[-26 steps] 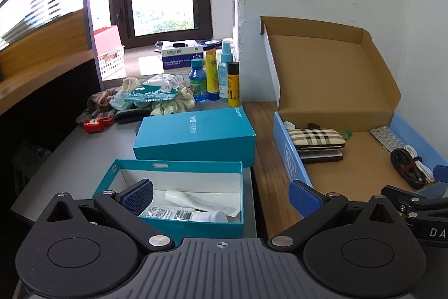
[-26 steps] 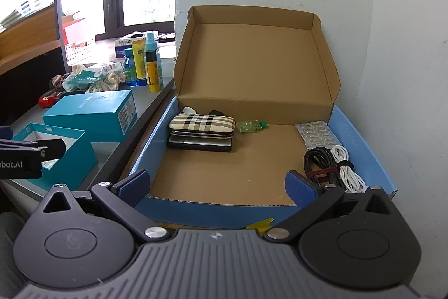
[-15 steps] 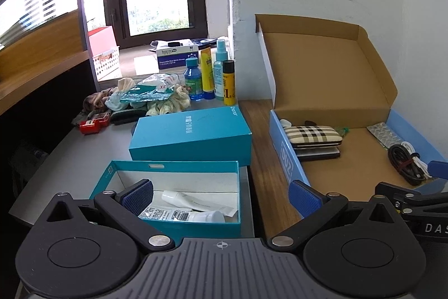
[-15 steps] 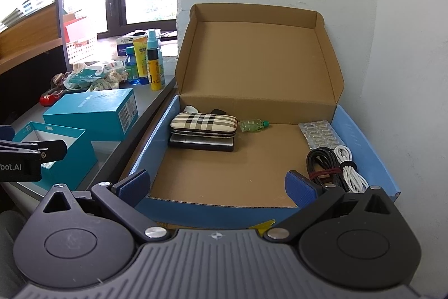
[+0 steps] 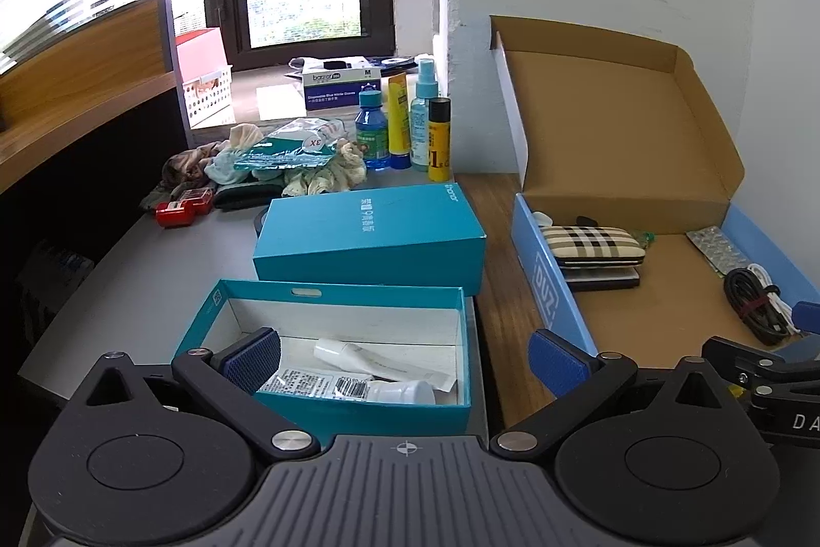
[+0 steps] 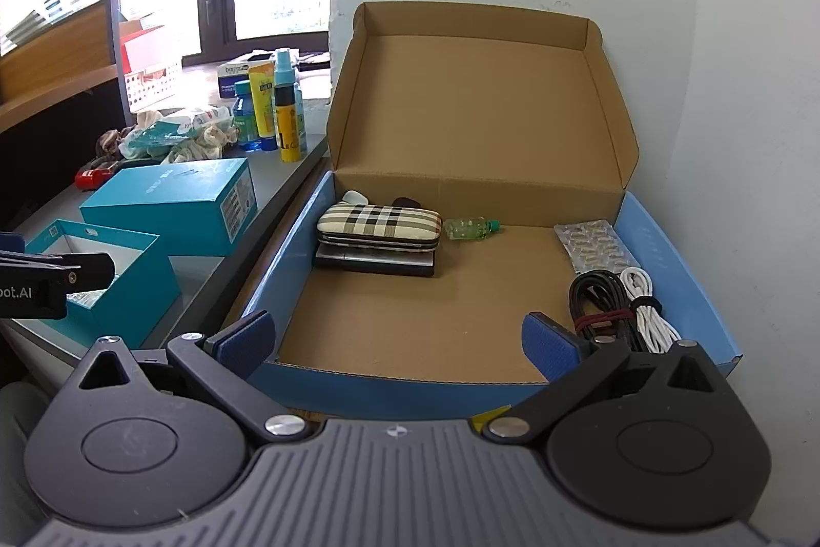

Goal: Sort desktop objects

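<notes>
My left gripper (image 5: 405, 355) is open and empty, hovering over the near edge of an open teal box (image 5: 215, 311) that holds a white tube (image 5: 359, 355) and a labelled packet (image 5: 318, 385). Its teal lid (image 5: 369, 234) lies just behind. My right gripper (image 6: 397, 339) is open and empty at the front edge of the blue cardboard box (image 6: 681, 270), which holds a plaid case (image 6: 379, 224), a small green bottle (image 6: 469, 228), a pill blister (image 6: 594, 247) and coiled cables (image 6: 615, 306).
Several bottles (image 5: 405, 126) stand at the back by the wall, next to a pile of cloths and packets (image 5: 277, 162) and a red item (image 5: 182, 206). A wooden strip (image 5: 497, 249) runs between the grey desk and the cardboard box. The box's lid (image 6: 476, 96) stands upright.
Both grippers have drawn back and risen slightly, so the boxes look a little farther off. Both stay open and empty. Nothing on the desk has moved.
</notes>
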